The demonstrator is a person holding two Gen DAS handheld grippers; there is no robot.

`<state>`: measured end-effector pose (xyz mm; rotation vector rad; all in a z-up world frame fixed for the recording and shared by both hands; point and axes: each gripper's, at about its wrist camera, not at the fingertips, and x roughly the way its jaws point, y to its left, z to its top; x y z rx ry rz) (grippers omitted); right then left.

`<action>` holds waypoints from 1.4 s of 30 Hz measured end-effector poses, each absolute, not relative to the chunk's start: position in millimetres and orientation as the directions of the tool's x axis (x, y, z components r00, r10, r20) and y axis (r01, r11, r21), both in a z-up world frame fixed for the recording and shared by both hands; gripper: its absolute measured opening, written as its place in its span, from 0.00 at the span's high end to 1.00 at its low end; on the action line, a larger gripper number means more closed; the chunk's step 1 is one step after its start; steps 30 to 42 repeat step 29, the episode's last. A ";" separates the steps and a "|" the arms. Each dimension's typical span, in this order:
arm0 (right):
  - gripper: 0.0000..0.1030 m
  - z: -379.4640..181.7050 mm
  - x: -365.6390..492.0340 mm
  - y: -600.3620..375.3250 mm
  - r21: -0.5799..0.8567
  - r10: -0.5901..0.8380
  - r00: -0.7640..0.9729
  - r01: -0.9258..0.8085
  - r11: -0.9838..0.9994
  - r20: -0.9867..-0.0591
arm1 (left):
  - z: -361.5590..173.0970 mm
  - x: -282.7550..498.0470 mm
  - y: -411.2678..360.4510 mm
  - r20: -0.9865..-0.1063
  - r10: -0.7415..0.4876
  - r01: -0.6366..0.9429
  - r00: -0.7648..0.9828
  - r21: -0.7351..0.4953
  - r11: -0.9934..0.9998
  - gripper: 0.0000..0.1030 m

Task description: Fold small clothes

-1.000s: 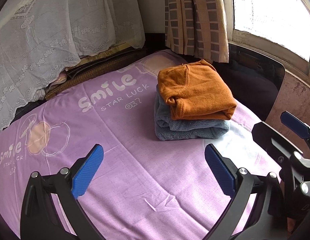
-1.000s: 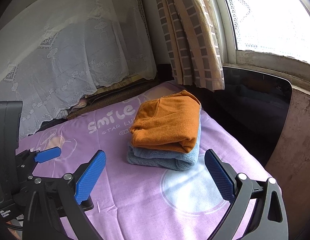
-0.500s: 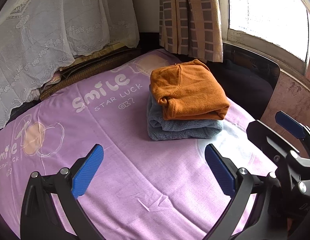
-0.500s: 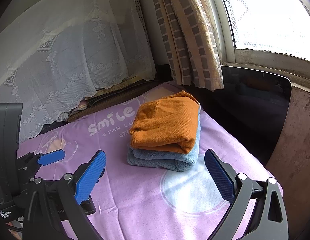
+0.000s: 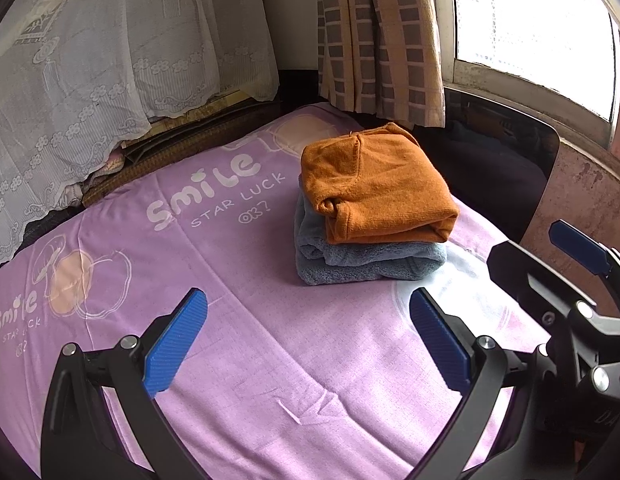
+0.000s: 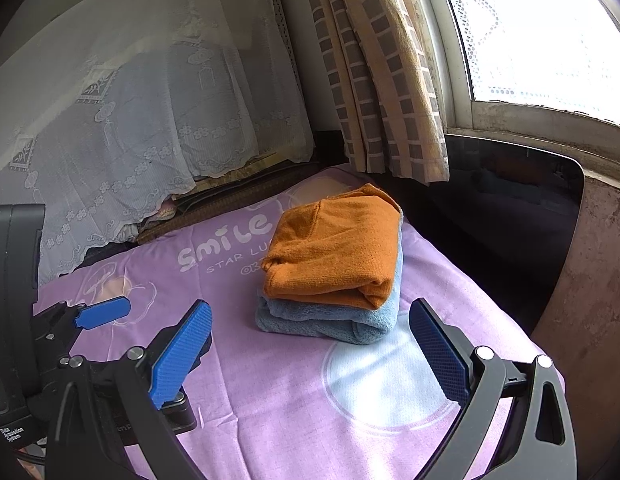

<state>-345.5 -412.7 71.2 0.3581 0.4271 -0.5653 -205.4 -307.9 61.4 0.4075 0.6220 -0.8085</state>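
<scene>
Orange garment [image 5: 373, 184] lies folded atop blue garment [image 5: 365, 258] on the purple sheet [image 5: 250, 320]. Left claw [image 5: 308, 338] and right claw [image 6: 310, 346] both spread wide, holding nothing.

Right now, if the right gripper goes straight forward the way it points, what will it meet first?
Probably the folded stack: the right gripper is open, and the blue cloth under the orange garment lies just ahead between its fingers. If it angles downward, it may touch the purple sheet first; depth is unclear.

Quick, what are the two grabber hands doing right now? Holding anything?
Left gripper: open, holding nothing.
Right gripper: open, holding nothing.
</scene>
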 end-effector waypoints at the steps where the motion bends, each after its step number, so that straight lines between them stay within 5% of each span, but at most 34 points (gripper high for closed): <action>1: 0.03 71.6 -345.5 -412.8 0.207 -0.435 0.762 0.580 0.788 -0.479 | 61.8 -205.6 -307.9 -0.653 -0.541 0.770 0.530 0.103 0.629 0.04; 42: 0.03 77.8 -344.4 -407.6 0.207 -0.434 0.769 0.574 0.793 -0.470 | 68.7 -208.7 -301.2 -0.629 -0.548 0.762 0.552 0.113 0.637 0.04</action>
